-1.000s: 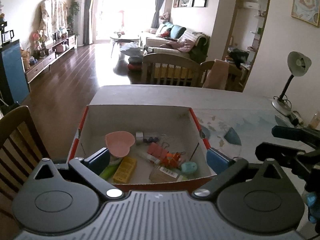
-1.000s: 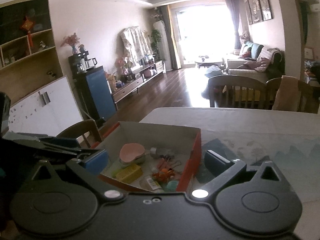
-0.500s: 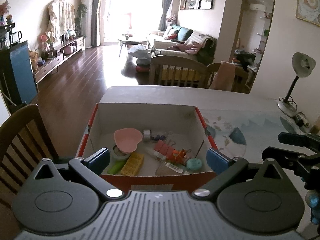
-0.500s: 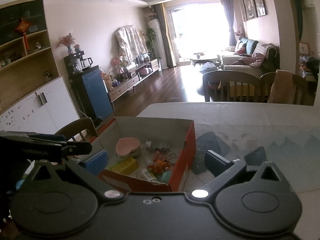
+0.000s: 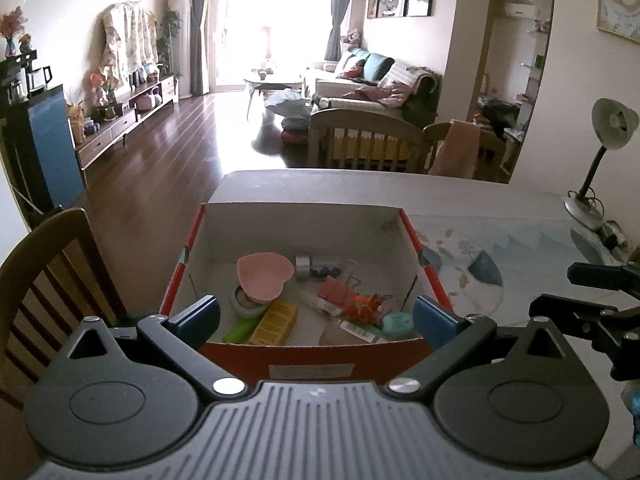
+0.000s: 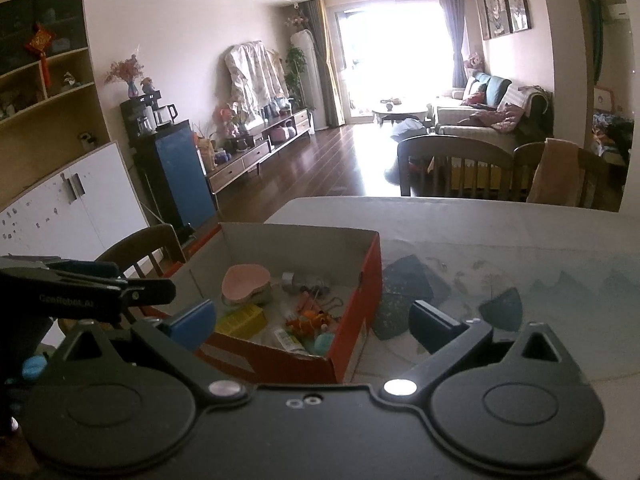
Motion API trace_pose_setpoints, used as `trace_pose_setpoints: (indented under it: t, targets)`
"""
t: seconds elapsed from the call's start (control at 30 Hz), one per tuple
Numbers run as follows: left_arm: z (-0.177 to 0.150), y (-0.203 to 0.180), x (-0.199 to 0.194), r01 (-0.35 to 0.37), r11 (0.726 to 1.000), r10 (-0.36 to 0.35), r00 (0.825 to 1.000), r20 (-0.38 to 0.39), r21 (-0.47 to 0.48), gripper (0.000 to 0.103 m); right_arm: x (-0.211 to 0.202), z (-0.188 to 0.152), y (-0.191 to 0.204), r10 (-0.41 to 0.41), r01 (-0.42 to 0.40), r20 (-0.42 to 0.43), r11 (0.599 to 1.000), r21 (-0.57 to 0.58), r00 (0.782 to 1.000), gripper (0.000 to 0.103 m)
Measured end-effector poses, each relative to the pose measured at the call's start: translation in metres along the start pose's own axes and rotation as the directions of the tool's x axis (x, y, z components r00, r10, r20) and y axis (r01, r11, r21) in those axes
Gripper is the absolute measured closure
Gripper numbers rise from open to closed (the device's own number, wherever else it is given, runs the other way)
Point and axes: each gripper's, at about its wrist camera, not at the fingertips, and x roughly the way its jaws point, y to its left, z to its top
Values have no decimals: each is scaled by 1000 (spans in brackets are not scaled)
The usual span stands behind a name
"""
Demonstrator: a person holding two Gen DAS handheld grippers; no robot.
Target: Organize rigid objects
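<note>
Hovering spread and empty: left claw (image 5: 316,316), right claw (image 6: 314,322). Red-sided cardboard box (image 5: 304,354) on pale worktop (image 5: 520,232) holds small rigid items. Pink heart-shaped dish (image 5: 265,274) looks light, stiff, likely slippery; pinch across its rim.

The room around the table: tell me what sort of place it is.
Most likely a home's open living and dining room: a sofa with cushions by a bright window, wooden dining chairs at the table, and a low TV cabinet.
</note>
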Motion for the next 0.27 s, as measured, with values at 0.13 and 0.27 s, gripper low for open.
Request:
trace_pose_setpoints:
  t: [0.13,0.27]
  targets:
    - [0,0,1,-11,1000,11,1000,-1,-14,0,-1,-1,-1,-5,5,-1,1000,-3,1000,0]
    - [-1,-1,3,-10,1000,10,1000,-5,-27,0,-1,-4,-8,-19,19,-10,1000,6,1000,0]
